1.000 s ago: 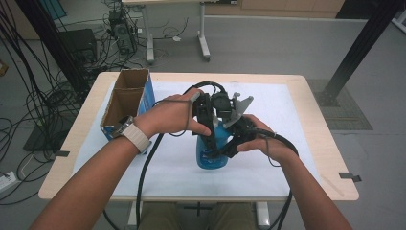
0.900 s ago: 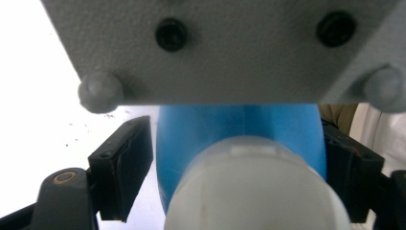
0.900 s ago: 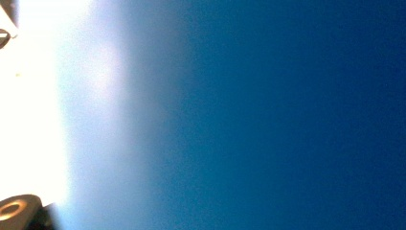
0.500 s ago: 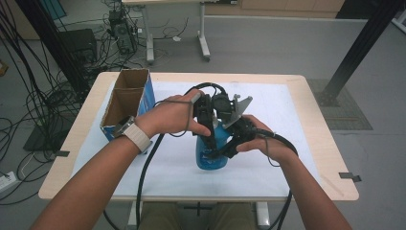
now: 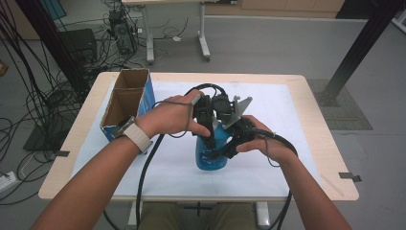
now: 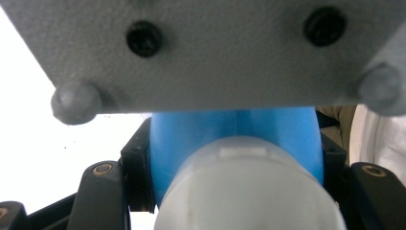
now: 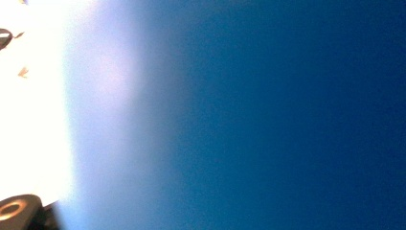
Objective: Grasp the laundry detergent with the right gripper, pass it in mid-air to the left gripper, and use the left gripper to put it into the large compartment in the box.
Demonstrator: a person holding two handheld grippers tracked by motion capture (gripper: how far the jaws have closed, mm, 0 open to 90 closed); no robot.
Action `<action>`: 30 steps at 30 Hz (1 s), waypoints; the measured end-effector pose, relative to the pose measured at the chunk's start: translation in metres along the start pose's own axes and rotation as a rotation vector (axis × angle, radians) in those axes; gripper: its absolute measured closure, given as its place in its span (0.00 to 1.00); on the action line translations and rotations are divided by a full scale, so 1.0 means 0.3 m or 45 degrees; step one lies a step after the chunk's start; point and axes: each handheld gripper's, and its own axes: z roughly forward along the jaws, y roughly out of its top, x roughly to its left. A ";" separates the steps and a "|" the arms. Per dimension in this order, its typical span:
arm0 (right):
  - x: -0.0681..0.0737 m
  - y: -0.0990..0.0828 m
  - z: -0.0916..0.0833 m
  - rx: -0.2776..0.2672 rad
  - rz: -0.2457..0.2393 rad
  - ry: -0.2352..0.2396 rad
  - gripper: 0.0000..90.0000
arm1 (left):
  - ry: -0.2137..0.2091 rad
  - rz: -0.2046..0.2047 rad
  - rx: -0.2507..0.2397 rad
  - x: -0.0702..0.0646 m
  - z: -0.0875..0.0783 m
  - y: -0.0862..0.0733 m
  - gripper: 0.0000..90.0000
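Observation:
A blue bottle [image 5: 210,155] with a white cap [image 6: 249,191] stands upright on the white sheet at the table's middle. My left gripper [image 5: 207,115] comes down on its top from above. Its jaws have just been closing and now sit shut on the cap, which lies between the black fingers [image 6: 103,196]. My right gripper [image 5: 233,140] reaches in from the right and is shut on the bottle's body, whose blue wall [image 7: 287,120] sits right against its camera. The right gripper's grey plate [image 6: 215,48] hangs over the bottle's shoulder [image 6: 191,139].
An open cardboard box with blue sides [image 5: 127,98] stands at the table's left end. The wooden table [image 5: 330,163] carries a white sheet. Cables trail from both grippers toward the near edge. Desks and cable bundles stand on the floor beyond.
Both hands and the bottle stay where they were. No clear shift shows in the high view.

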 end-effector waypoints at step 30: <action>0.006 0.001 -0.002 0.006 0.014 0.002 0.48 | -0.003 -0.021 0.008 0.001 0.003 -0.002 0.42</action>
